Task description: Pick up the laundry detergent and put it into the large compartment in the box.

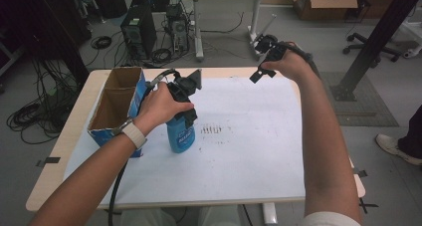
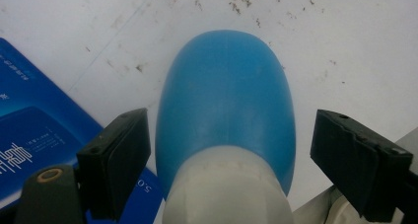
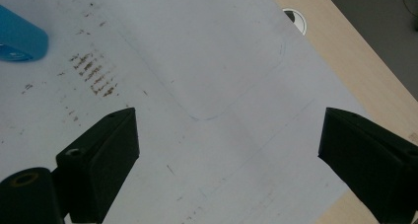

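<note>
Both forearms come up from the near edge of the high view. Nearest of the tools is the left gripper, held in the person's left hand and lowered over the top of a blue bottle that stands upright on the white sheet covering the table. In the left gripper view its two black jaws flank the bottle's pale neck and blue shoulder, one on each side. A gap shows between each pad and the plastic, so the tongs are released, with the bottle between them but not clamped. Just beside the left gripper, on its outer side, sits an open blue cardboard box, its wall close to the bottle. A patch of brown specks marks the sheet on the other side of the bottle.

Farther off, the right gripper, in the right hand, hangs above the table's far edge, well apart from the bottle. Its jaws are spread wide with nothing between them.
</note>
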Demonstrator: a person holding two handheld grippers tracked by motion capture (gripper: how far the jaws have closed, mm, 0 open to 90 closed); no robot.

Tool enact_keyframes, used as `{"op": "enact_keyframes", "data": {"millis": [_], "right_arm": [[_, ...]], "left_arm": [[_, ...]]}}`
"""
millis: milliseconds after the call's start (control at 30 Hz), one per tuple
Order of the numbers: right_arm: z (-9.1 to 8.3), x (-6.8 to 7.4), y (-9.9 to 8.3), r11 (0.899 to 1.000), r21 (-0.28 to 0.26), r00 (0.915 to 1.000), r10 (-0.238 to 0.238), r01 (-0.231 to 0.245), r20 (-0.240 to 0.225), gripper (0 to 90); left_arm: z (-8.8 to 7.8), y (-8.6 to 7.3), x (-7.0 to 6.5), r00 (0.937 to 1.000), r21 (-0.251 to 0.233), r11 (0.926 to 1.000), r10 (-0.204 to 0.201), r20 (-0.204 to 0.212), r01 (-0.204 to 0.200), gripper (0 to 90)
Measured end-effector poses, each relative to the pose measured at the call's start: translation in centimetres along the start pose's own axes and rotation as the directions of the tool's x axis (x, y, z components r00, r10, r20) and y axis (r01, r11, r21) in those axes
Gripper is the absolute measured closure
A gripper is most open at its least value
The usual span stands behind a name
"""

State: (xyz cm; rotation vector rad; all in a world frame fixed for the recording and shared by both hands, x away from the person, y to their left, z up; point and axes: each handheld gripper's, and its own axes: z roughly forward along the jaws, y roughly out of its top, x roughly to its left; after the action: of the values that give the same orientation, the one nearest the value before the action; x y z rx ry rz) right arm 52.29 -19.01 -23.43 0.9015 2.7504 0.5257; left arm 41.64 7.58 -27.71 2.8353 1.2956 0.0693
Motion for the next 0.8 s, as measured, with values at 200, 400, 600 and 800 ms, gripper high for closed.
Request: {"op": "enact_keyframes", "data": {"millis": [200, 400, 600, 800], "right_arm": [[0.03, 0.04, 0.03, 1.0, -0.001, 1.0, -0.002, 0.002, -0.002, 8.4], [-0.03, -0.01, -0.02, 1.0, -0.002, 1.0, -0.001, 0.001, -0.001, 8.5], [0.01, 0.08, 0.02, 1.0, -0.002, 1.0, -0.006, 0.006, -0.003, 8.5], [-0.05, 0.05, -0.02, 1.0, -0.002, 1.0, -0.004, 0.004, -0.001, 8.5]], "left_arm": [[0.06, 0.06, 0.08, 1.0, -0.001, 1.0, -0.001, 0.0, 0.001, 19.5], [0.15, 0.09, -0.03, 1.0, 0.001, 1.0, 0.001, -0.006, 0.0, 25.0], [0.29, 0.13, -0.05, 0.9999, 0.001, 1.0, -0.001, -0.013, 0.001, 29.6], [0.25, 0.08, 0.04, 0.9998, -0.001, 1.0, -0.001, -0.019, 0.001, 33.6]]}}
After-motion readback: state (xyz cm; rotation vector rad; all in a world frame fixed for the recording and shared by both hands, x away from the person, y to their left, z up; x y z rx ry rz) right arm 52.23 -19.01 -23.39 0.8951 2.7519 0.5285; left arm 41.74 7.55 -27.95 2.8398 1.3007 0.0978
